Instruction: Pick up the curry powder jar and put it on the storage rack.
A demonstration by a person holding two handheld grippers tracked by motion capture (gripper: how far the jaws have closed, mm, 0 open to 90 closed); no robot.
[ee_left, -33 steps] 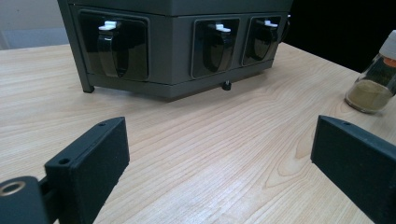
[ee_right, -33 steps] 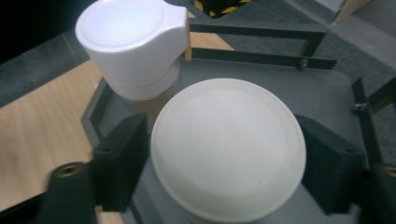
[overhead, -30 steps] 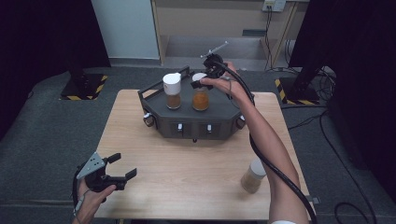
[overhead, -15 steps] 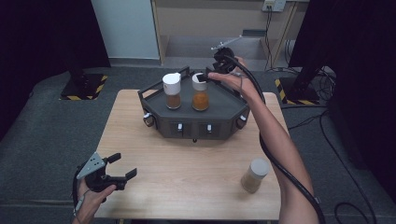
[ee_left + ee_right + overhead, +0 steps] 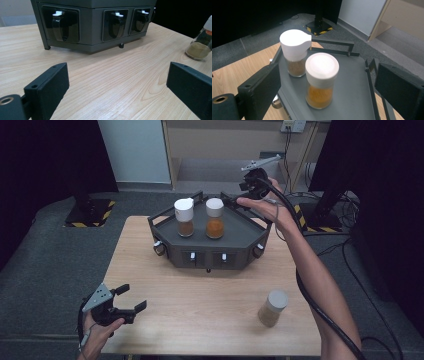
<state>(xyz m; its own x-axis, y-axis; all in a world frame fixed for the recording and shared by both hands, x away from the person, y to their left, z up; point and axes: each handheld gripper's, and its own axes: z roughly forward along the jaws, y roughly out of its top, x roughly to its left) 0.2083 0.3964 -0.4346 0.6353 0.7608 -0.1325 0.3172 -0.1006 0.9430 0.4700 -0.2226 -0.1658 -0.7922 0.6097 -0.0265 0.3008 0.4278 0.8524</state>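
Both grippers stood released. Right gripper [image 5: 239,195], jaws just opened with nothing between them, hovered above the dark tray's [image 5: 250,232] far right rim, apart from the orange spice jar [image 5: 215,218]. That jar stood upright on the tray, just beside the brown spice jar [image 5: 184,217]. Left gripper [image 5: 131,300] rested low near the wooden table's [image 5: 200,305] front left corner. An olive spice jar [image 5: 272,308] stood on the table, front right.

High view overhead, gripper views close — all share rack [image 5: 210,251]
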